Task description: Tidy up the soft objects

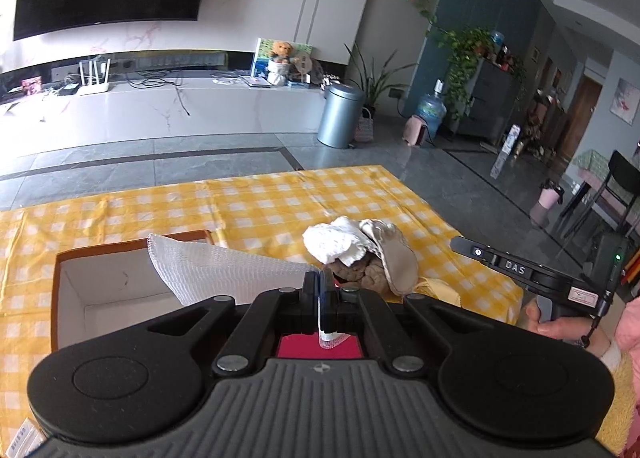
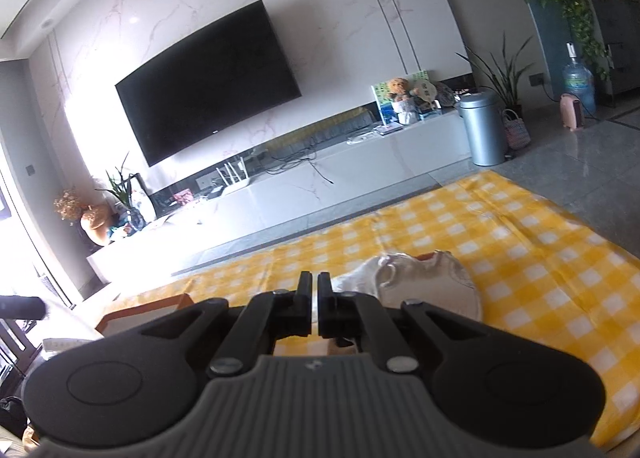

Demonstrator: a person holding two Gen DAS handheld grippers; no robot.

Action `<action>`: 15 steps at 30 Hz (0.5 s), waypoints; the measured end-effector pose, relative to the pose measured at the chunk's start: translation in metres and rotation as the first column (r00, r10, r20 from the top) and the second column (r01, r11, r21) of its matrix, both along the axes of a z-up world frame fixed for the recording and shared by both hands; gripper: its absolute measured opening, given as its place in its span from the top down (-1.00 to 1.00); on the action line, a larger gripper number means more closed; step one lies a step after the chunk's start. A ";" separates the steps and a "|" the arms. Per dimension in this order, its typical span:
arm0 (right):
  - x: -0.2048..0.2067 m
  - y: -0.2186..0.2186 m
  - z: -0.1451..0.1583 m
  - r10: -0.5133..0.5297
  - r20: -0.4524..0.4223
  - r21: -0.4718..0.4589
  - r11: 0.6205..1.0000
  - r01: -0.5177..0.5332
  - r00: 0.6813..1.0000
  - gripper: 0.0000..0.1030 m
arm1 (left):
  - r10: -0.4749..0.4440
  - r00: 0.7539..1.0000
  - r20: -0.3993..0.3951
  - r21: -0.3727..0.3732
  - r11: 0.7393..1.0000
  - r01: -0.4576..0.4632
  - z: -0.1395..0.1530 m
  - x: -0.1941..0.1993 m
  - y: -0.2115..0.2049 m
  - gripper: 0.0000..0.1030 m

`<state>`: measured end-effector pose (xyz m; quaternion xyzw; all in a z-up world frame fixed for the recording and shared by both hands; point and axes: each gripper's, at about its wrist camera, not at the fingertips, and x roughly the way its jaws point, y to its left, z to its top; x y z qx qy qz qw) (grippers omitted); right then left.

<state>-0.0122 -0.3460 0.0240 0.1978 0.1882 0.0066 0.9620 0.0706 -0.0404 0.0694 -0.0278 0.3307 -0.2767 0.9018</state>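
Note:
My left gripper (image 1: pixel 321 278) is shut on a white mesh cloth (image 1: pixel 224 270). The cloth fans out to the left, in the air over an open box (image 1: pixel 100 298) with an orange-brown rim and a white inside. A short end of the cloth sticks out behind the jaws. Right of the fingers lies a pile of soft things: a white fluffy cloth (image 1: pixel 334 244), a beige cloth (image 1: pixel 394 258) and a brown crumpled piece (image 1: pixel 360 274) under them. My right gripper (image 2: pixel 314 286) is shut with nothing seen in it, just short of the beige cloth (image 2: pixel 432 282). It also shows from the side as the right gripper (image 1: pixel 456 243) beside the pile.
A yellow-and-white checked tablecloth (image 1: pixel 260 210) covers the table, whose far edge drops to a grey tiled floor. A person's hand (image 1: pixel 560 322) holds the right gripper's handle. A pale yellow cloth (image 1: pixel 436 292) lies beside the pile. A grey bin (image 1: pixel 340 114) and a black chair (image 1: pixel 612 186) stand beyond.

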 end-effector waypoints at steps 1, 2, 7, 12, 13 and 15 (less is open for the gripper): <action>0.001 0.006 0.003 0.018 0.010 -0.001 1.000 -0.018 1.000 1.00 | 0.027 1.000 0.003 -0.015 1.000 -0.027 -0.001 0.001 0.008 0.99; 0.000 0.012 0.005 0.036 0.020 -0.002 0.999 -0.036 0.999 1.00 | 0.054 0.999 0.006 -0.025 0.998 -0.054 -0.002 0.002 0.015 0.99; 0.004 0.044 0.016 0.125 0.054 -0.016 0.992 -0.125 0.991 1.00 | 0.172 0.985 0.008 -0.088 0.981 -0.171 -0.016 0.009 0.043 0.99; 0.009 0.050 0.012 0.047 0.015 -0.103 0.994 -0.046 0.999 1.00 | 0.246 0.969 -0.012 -0.159 0.957 -0.245 -0.035 0.007 0.065 0.99; 0.009 0.045 0.009 0.005 -0.001 -0.128 0.992 -0.005 1.000 1.00 | 0.272 0.962 -0.022 -0.191 0.943 -0.271 -0.040 0.005 0.070 0.99; 0.013 0.032 -0.001 -0.060 -0.064 -0.170 0.984 0.049 0.996 1.00 | 0.286 0.958 -0.017 -0.239 0.929 -0.282 -0.044 0.001 0.075 0.99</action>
